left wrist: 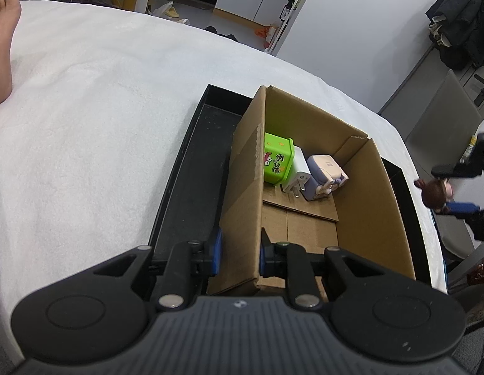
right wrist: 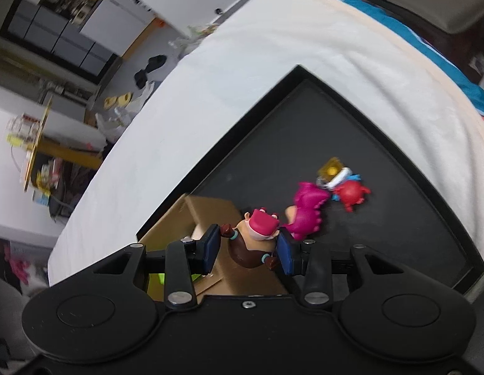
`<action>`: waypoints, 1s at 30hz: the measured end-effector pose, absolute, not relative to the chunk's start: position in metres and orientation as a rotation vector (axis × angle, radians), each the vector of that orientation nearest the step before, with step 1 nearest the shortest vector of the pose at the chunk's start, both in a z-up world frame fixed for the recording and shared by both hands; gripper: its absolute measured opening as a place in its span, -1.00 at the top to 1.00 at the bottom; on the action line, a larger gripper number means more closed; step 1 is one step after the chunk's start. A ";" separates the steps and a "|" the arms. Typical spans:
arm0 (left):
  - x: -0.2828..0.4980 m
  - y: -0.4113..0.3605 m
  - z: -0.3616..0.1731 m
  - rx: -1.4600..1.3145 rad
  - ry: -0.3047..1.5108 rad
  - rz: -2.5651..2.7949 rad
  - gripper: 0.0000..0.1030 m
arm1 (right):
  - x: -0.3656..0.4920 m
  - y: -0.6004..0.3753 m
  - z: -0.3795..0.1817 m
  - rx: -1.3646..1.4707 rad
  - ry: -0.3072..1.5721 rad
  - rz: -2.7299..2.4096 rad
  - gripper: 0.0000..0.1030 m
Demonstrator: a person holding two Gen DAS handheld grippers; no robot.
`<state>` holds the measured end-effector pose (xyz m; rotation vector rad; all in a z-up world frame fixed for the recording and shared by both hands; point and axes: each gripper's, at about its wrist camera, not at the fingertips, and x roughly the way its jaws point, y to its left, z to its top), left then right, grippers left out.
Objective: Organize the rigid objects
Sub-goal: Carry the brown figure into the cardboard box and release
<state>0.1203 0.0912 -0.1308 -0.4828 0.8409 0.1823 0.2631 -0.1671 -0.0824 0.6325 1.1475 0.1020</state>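
A cardboard box (left wrist: 360, 206) stands in a black tray (left wrist: 192, 168) on the white bed. Inside it lie a green cube (left wrist: 278, 162), a white charger (left wrist: 299, 173) and a pale purple case (left wrist: 324, 173). My left gripper (left wrist: 240, 254) is shut on the box's left wall. My right gripper (right wrist: 248, 248) is shut on a brown bear figure with a red cap (right wrist: 256, 240), held in the air over the box's corner (right wrist: 207, 215). In the left wrist view that right gripper (left wrist: 451, 189) and bear figure (left wrist: 434, 195) show at the right edge.
On the black tray (right wrist: 382, 206) lie a magenta dinosaur figure (right wrist: 306, 211), a red crab-like figure (right wrist: 351, 193) and a small yellow-and-white piece (right wrist: 331, 170). White bedding (left wrist: 101, 109) surrounds the tray. A person's bare foot (left wrist: 3, 22) rests at the far left.
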 end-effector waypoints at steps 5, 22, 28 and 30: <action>0.120 0.092 -0.131 -0.486 0.843 0.179 0.59 | 0.262 -0.139 -0.072 0.560 1.148 0.172 0.24; 0.121 0.095 -0.132 -0.499 0.848 0.172 0.59 | 0.256 -0.058 -0.074 0.399 1.208 0.290 0.24; 0.121 0.095 -0.132 -0.504 0.850 0.171 0.59 | 0.255 -0.038 -0.076 0.364 1.226 0.313 0.24; 0.121 0.096 -0.132 -0.507 0.850 0.170 0.59 | 0.255 -0.033 -0.079 0.351 1.232 0.317 0.24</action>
